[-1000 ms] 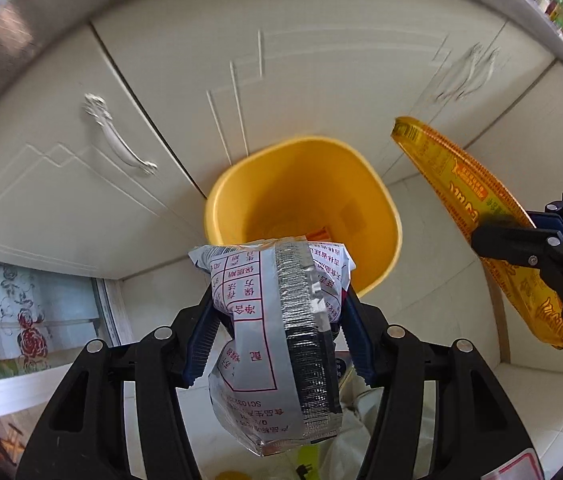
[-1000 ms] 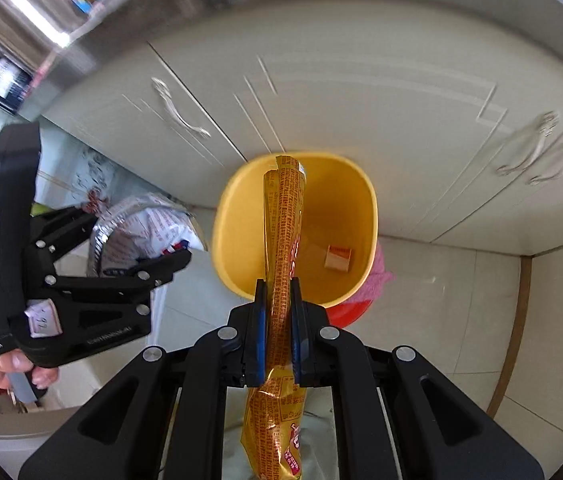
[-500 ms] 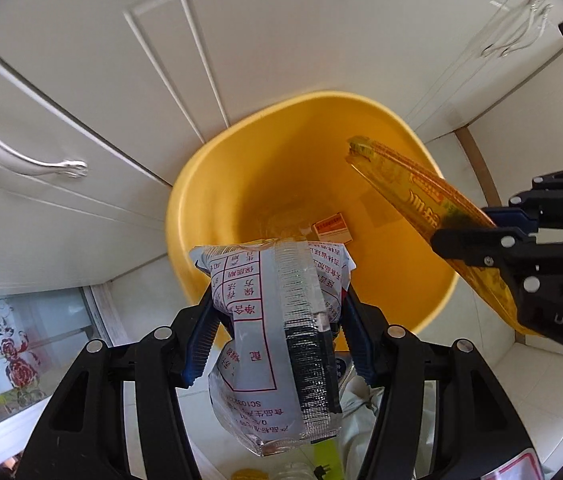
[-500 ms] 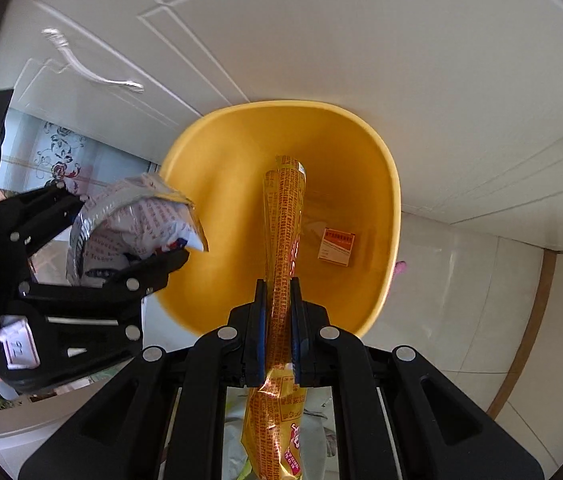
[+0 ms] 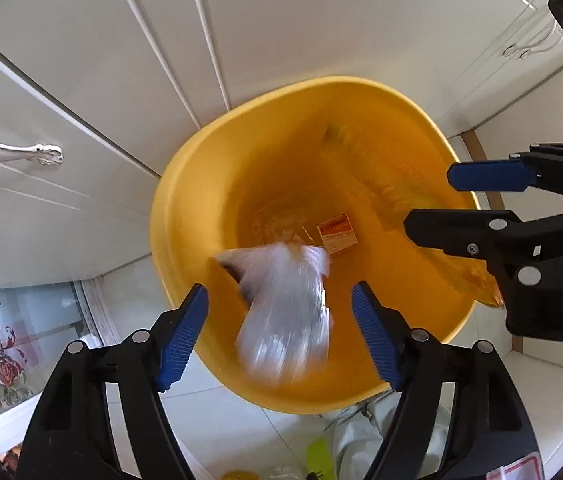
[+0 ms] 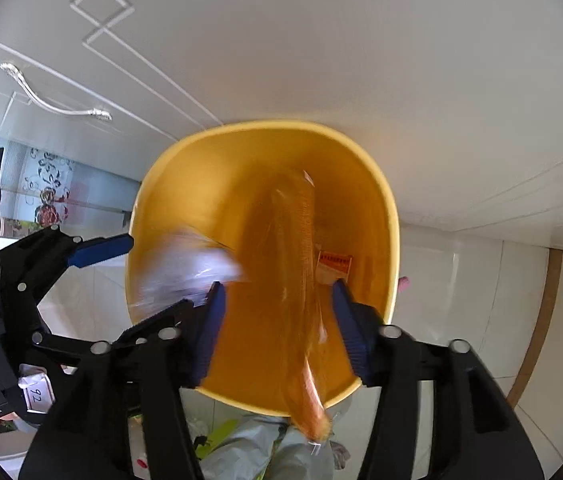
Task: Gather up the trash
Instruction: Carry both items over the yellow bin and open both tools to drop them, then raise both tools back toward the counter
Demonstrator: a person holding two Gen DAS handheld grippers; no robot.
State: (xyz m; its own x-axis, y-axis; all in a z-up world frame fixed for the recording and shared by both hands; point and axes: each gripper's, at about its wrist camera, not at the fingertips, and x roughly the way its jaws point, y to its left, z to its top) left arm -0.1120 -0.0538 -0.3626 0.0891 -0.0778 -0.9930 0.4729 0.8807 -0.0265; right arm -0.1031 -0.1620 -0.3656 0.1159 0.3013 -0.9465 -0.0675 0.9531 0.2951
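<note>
A yellow bin [image 5: 185,216] [image 6: 391,216] stands on the floor against the cabinets, right below both grippers. My left gripper [image 5: 279,320] [image 6: 133,280] is over its near rim, jaws opening. A white and silver wrapper [image 5: 285,312] [image 6: 185,264] is blurred between them, touching neither pad and falling into the bin. My right gripper [image 6: 277,292] [image 5: 433,200] is also opening. A long orange wrapper [image 6: 297,280] [image 5: 393,184] slips loose between its pads into the bin. A small orange and white box [image 5: 337,234] [image 6: 333,264] lies on the bin's bottom.
White cabinet doors with silver handles [image 5: 9,150] [image 6: 53,106] rise behind the bin. Pale floor tiles surround it. A light bag with a green item [image 6: 241,436] lies at the near side. A pink thing [image 6: 403,282] shows beside the bin's right wall.
Both grippers sank closer to the bin and went from shut to open. The white wrapper and the orange wrapper left the pads and are dropping into the bin.
</note>
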